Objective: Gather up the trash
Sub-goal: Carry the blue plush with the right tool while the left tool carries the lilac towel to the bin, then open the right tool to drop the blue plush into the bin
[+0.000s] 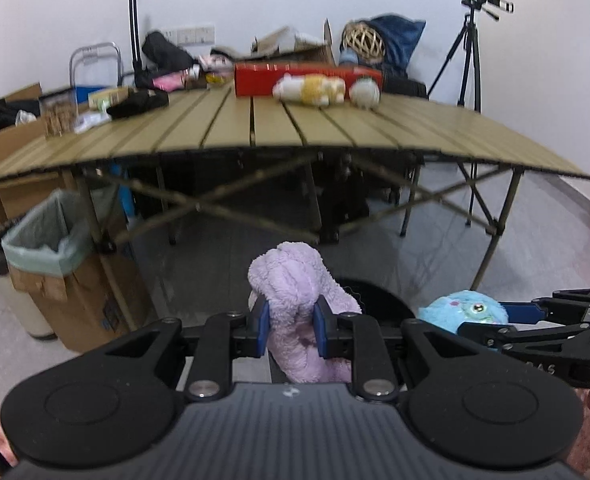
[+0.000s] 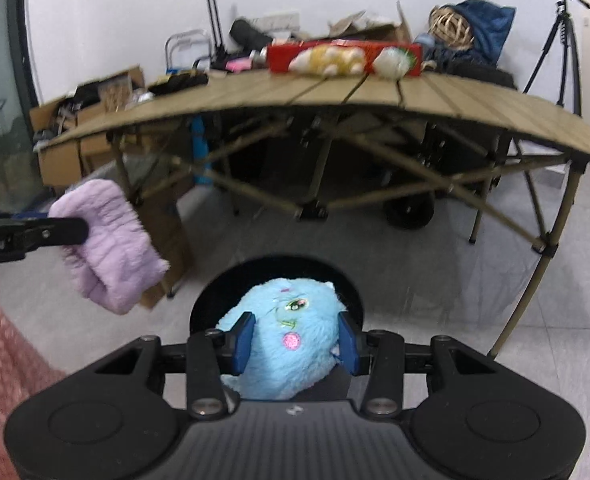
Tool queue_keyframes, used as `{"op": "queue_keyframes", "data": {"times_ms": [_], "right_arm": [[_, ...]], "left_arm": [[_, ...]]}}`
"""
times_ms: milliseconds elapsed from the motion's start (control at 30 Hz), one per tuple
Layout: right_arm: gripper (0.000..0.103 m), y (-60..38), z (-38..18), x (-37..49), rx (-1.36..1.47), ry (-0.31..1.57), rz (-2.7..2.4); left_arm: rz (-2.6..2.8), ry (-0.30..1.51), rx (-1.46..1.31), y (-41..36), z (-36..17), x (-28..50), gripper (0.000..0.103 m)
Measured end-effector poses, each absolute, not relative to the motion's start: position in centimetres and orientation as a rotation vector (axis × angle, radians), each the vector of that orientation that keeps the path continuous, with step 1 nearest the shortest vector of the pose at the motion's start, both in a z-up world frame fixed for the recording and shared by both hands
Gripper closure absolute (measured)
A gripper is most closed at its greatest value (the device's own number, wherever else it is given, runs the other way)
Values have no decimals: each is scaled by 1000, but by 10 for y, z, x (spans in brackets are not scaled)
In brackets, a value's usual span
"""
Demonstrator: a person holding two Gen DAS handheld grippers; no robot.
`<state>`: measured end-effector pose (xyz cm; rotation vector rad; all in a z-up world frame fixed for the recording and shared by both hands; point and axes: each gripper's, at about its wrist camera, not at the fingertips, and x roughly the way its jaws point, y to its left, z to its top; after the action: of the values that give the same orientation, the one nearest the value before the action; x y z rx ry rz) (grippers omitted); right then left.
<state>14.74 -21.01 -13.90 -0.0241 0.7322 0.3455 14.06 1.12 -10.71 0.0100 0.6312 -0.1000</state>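
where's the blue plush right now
The blue plush is clamped in the right gripper, low centre in the right wrist view above a round black opening. The purple plush in the left gripper hangs to its left.

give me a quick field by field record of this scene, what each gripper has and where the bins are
left gripper: shut on purple plush toy
right gripper: shut on blue plush toy
below the grippers: round black container, opening up, blue toy over it
lined box bin: cardboard, pale green bag, on the floor at the table's left end
folding table: slatted top, near part bare
on the table, far edge: red box, yellow and white plush toy
tripod: right of the table
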Motion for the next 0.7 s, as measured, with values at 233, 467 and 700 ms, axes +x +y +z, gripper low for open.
{"op": "queue_keyframes", "data": {"times_ms": [233,467,700], "right_arm": [[60,-197,-161,147,-53,796,353],[60,-194,-169,163,-41,814,353],[60,-189,-181,200,-22,813,349]], "left_arm": [[-106,707,15,9,-139,146,81],[-81,741,-5,17,-151,156,81],[-57,741,0,12,-154,174,81]]}}
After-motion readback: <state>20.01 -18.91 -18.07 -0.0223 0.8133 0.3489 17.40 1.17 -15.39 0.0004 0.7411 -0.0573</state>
